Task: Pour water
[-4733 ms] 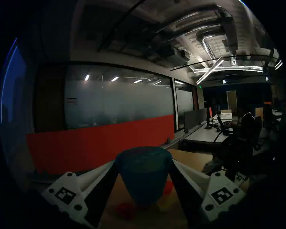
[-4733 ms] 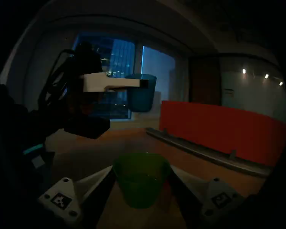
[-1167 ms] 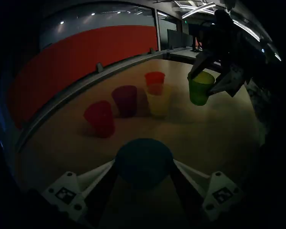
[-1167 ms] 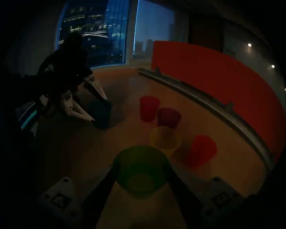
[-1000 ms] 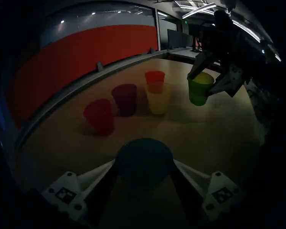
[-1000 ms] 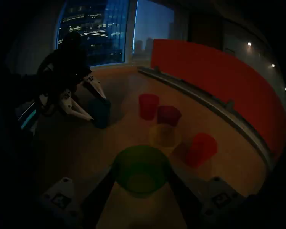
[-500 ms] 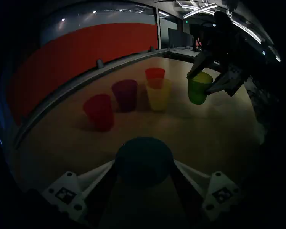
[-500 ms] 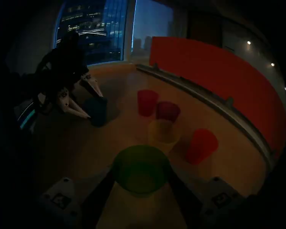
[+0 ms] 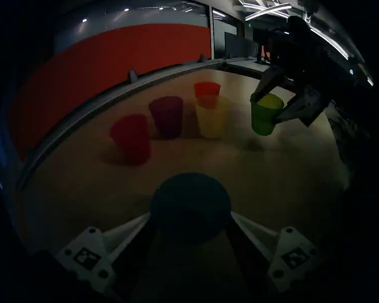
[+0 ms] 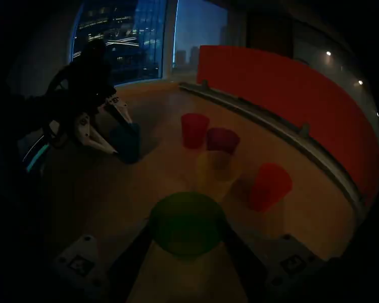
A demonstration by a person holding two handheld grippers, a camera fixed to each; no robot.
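My left gripper [image 9: 190,227] is shut on a blue cup [image 9: 190,208], held over the wooden table [image 9: 270,177]; in the right gripper view the same blue cup [image 10: 126,143] hangs at the left between white fingers [image 10: 96,139]. My right gripper [image 10: 187,242] is shut on a green cup [image 10: 187,223]; the left gripper view has that green cup [image 9: 264,114] at the right, off the table. On the table stand a yellow cup [image 9: 211,116], a purple cup [image 9: 167,116] and two red cups [image 9: 131,138] [image 9: 206,89]. I cannot tell whether any cup holds water.
A raised rail [image 9: 88,113] and a red wall panel [image 9: 88,60] run along the table's far edge. Dark windows [image 10: 134,45] stand behind the left gripper's hand. The room is dim. Bare tabletop lies between the two held cups.
Both cups have come down from high in the air to just above the table. In the last second both grippers have eased lower and closer to the standing cups.
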